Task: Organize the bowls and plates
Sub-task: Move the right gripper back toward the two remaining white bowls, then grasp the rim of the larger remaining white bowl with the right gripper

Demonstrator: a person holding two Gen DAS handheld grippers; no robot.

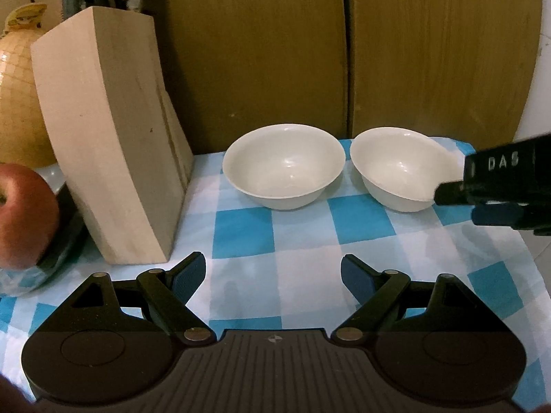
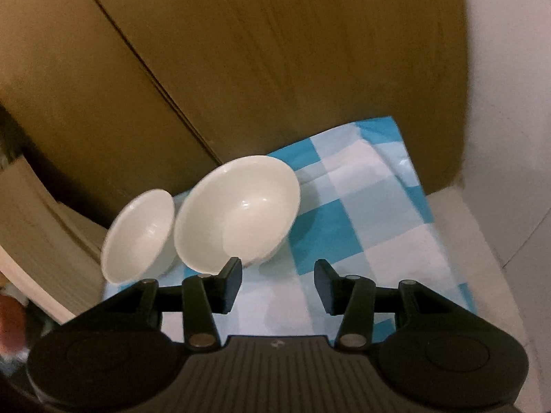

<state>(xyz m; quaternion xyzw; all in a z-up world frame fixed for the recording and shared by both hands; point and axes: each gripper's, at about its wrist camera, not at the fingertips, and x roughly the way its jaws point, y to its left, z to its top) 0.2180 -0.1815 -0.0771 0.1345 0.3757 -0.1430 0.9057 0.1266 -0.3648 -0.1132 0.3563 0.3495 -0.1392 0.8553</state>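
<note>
Two white bowls stand side by side at the back of a blue-and-white checked cloth (image 1: 303, 241). The left bowl (image 1: 283, 165) shows in the right wrist view (image 2: 139, 235) too. The right bowl (image 1: 396, 168) also appears in the right wrist view (image 2: 237, 213). My left gripper (image 1: 273, 275) is open and empty, low over the cloth in front of the bowls. My right gripper (image 2: 278, 284) is open and empty; its left finger sits just by the right bowl's near rim. It enters the left wrist view (image 1: 461, 203) at the right bowl's right side.
A wooden knife block (image 1: 110, 137) stands left of the bowls. A red apple (image 1: 24, 213) sits on a dish at far left, with a yellow netted melon (image 1: 17, 103) behind. Cardboard panels (image 1: 310, 51) back the table. The cloth's right edge (image 2: 444, 241) meets a white surface.
</note>
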